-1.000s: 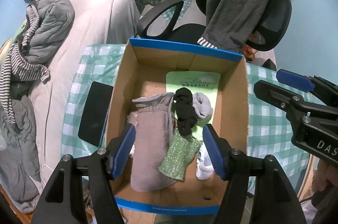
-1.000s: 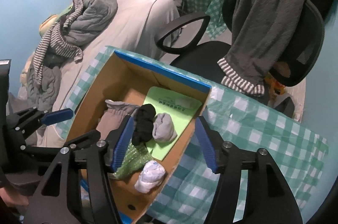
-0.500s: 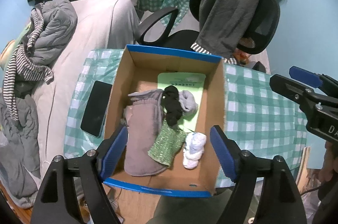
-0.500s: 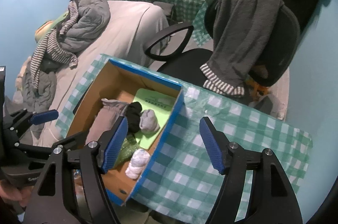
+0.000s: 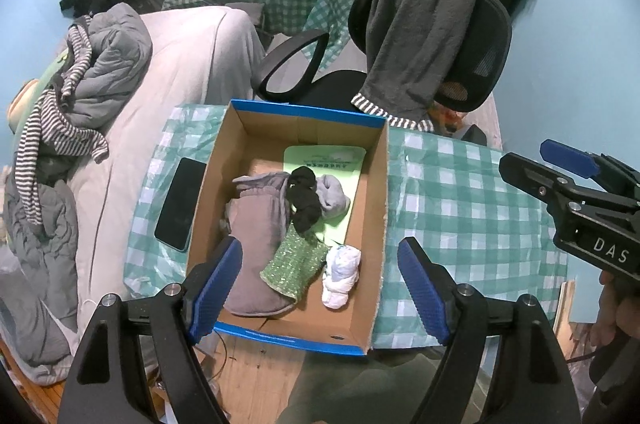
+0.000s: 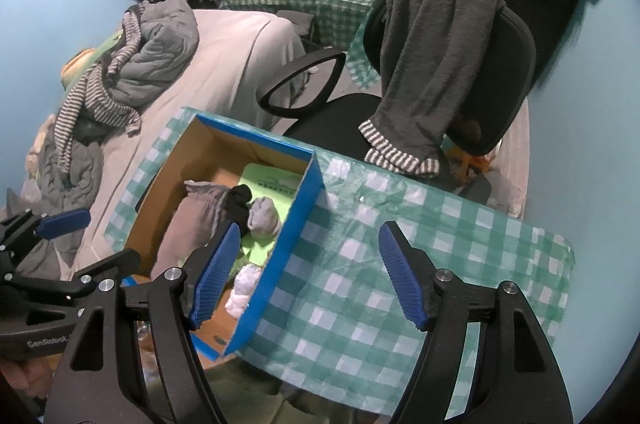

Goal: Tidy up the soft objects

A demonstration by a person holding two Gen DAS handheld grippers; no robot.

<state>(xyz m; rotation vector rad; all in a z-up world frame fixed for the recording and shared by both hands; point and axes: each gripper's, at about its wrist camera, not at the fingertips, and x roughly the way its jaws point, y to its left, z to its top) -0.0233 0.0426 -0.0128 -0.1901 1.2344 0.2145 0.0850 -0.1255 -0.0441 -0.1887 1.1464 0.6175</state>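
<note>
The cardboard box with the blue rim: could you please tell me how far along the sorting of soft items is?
Done: the cardboard box with the blue rim holds a grey cloth pouch, black sock, grey sock, sparkly green sock and white sock bundle. In hand: nothing; the left gripper and right gripper are open and empty. Left: no soft items show on the green checked tablecloth.

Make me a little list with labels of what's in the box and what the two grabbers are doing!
container: cardboard box with blue rim, on the green checked tablecloth
inside the box: big grey sock, black sock, light grey rolled sock, sparkly green sock, white rolled sock, green card
beside the box: black phone, on the cloth
left hand-held gripper: open, empty, jaws just opened wider, above the box
right hand-held gripper: open, empty, jaws just opened wider, above the box's edge
</note>
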